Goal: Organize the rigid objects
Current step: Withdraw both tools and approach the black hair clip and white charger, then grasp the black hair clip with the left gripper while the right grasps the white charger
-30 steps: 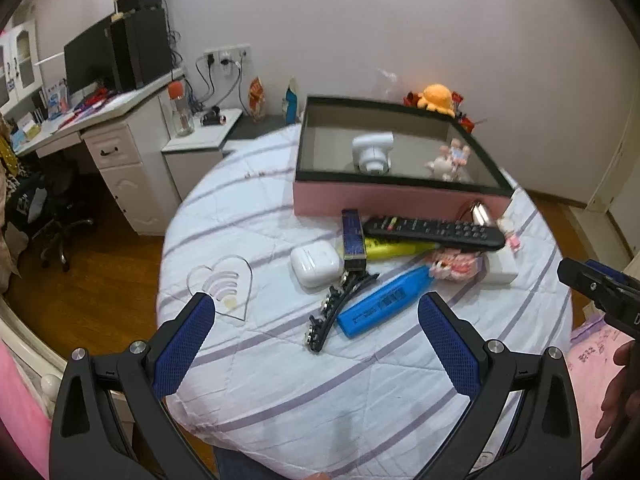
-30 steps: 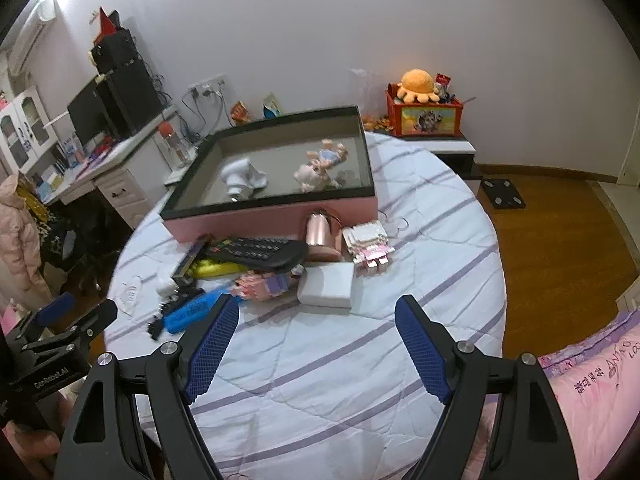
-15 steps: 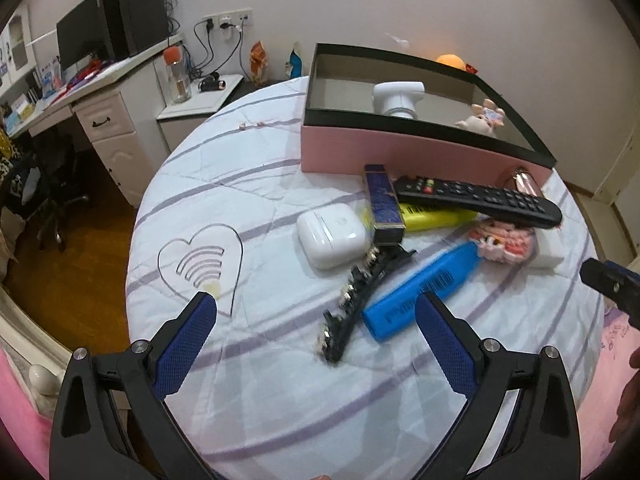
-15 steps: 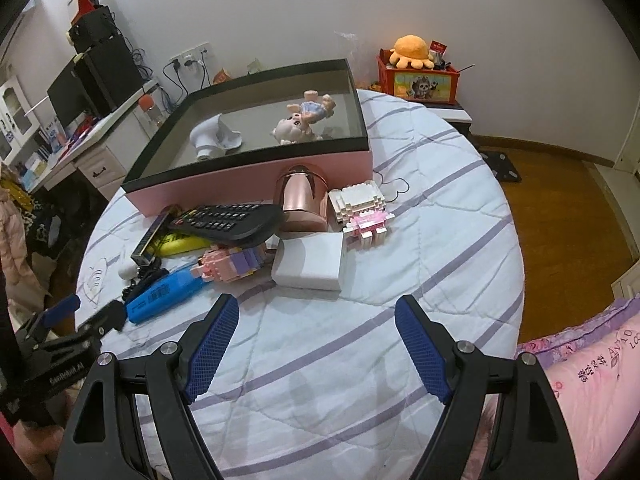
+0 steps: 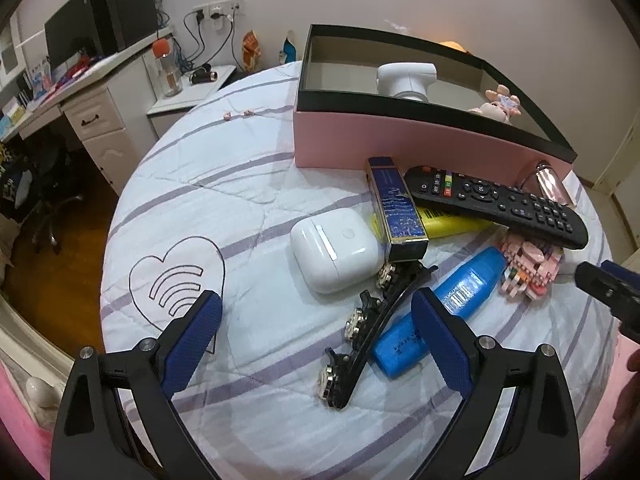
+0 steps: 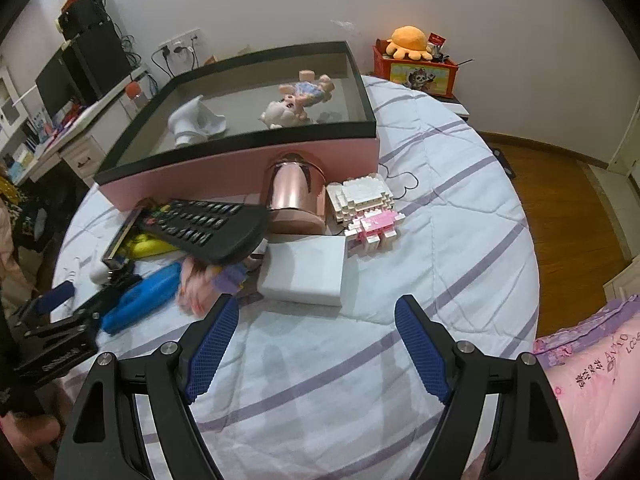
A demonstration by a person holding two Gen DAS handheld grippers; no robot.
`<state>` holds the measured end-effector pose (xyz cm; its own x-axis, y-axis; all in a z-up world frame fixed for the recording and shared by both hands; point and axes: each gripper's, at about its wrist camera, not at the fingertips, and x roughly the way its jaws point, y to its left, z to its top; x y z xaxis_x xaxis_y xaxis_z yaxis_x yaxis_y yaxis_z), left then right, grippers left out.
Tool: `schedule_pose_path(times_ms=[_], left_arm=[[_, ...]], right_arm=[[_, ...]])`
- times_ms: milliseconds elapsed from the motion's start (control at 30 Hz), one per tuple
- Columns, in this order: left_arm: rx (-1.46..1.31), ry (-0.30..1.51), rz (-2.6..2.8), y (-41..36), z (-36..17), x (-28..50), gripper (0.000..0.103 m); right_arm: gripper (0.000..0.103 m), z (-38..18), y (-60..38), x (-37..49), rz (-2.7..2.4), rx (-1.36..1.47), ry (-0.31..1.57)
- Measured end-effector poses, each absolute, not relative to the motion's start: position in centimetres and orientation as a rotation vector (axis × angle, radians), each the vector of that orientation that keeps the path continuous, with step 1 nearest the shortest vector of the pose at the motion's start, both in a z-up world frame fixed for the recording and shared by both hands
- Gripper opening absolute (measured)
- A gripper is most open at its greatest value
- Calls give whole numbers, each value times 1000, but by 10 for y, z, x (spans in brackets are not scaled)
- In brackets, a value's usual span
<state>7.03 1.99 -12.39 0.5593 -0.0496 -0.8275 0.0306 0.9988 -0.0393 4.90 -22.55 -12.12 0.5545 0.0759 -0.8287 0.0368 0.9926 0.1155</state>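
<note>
Pink box (image 6: 240,172): two toys in | worktop clutter (image 5: 496,204) left | left claw (image 5: 316,320) wide, closing, empty | right claw (image 6: 316,332) wide, empty

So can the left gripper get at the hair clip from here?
Probably yes. The left gripper is empty, its jaws wide though closing slightly, and the hair clip lies just ahead with nothing on top. The blue tube touching its side may crowd one finger.

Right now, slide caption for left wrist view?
Left gripper, jaws closing, empty above hair clip beside earbuds case.
</note>
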Motion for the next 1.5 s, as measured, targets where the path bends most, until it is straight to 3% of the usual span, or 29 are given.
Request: schedule_pose_path(times_ms=[467, 767, 867, 933, 1133, 1367, 1400, 1500], left_arm=[[41, 986, -17, 16, -132, 74, 87], [17, 972, -44, 8, -130, 64, 73], [13, 957, -61, 8, -130, 64, 65], [-1, 951, -79, 8, -129, 64, 54], [-40, 950, -134, 13, -126, 60, 34], [-86, 963, -182, 17, -123, 57, 25], [-97, 963, -199, 17, -122, 56, 18], [-87, 962, -204, 12, -122, 55, 18]], right_arm=[[82, -130, -225, 57, 16, 134, 991], [82, -139, -221, 71, -11, 142, 984], [81, -142, -218, 76, -21, 124, 964], [65, -145, -214, 78, -46, 93, 955], [64, -144, -219, 73, -24, 100, 940], [64, -142, -229, 65, -11, 131, 938], [64, -141, -230, 64, -8, 134, 938], [64, -140, -232, 61, -5, 141, 938]])
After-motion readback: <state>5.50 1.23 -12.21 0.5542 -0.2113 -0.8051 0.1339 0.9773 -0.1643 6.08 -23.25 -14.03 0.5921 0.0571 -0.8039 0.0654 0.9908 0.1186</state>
